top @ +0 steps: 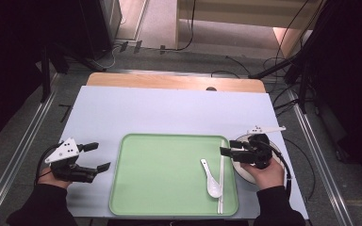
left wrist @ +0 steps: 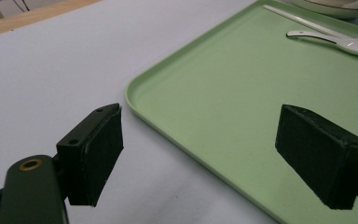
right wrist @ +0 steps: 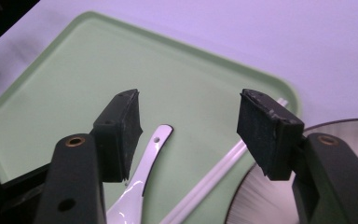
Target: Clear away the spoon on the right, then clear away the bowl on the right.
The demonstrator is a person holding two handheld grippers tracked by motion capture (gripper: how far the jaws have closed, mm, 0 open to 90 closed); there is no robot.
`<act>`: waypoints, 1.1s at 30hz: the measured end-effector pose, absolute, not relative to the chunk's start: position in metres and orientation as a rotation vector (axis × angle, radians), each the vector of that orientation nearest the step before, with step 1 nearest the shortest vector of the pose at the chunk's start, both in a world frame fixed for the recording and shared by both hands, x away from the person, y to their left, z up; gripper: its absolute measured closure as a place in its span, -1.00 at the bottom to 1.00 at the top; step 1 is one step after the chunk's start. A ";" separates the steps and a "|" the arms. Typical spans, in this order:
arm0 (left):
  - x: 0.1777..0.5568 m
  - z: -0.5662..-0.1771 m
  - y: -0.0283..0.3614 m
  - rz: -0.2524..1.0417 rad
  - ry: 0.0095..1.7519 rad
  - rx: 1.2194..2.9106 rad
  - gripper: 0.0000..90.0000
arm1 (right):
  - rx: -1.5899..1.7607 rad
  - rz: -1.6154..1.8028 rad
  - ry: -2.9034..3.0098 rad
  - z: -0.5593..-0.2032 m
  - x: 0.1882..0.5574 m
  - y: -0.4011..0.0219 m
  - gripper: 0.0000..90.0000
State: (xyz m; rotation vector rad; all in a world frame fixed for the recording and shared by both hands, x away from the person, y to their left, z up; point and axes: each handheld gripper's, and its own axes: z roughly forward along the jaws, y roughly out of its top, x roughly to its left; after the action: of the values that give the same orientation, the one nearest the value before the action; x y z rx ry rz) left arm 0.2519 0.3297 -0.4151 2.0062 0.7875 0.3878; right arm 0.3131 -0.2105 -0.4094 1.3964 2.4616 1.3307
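Note:
A pale green tray [top: 169, 174] lies on the white table near its front edge. A white ceramic spoon [top: 210, 181] and a pair of white chopsticks [top: 221, 179] rest along the tray's right side. A white bowl [top: 243, 173] stands just right of the tray. My right gripper [top: 226, 147] hovers over the bowl's left edge, pointing left, open, nothing between its jaws. In the right gripper view the spoon [right wrist: 144, 172] and chopsticks [right wrist: 214, 177] lie below the open right gripper [right wrist: 191, 126]. My left gripper [top: 101, 156] is open, left of the tray, over bare table.
The table's far half is bare white sheet [top: 169, 108] with a wooden edge [top: 174, 81] behind it. In the left gripper view the tray's rounded corner [left wrist: 135, 93] lies between the jaws of the left gripper [left wrist: 200, 154], with the spoon [left wrist: 340, 41] far off.

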 end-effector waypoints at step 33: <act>0.251 -0.415 0.330 0.391 0.790 2.009 -0.67 | 1.575 1.326 2.215 -0.408 0.316 -0.313 -0.14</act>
State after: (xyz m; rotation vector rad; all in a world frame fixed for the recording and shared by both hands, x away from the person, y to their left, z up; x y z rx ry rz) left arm 0.2514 0.3298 -0.4148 2.0086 0.7902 0.3912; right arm 0.3161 -0.3129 -0.4077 1.5750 2.2150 1.3263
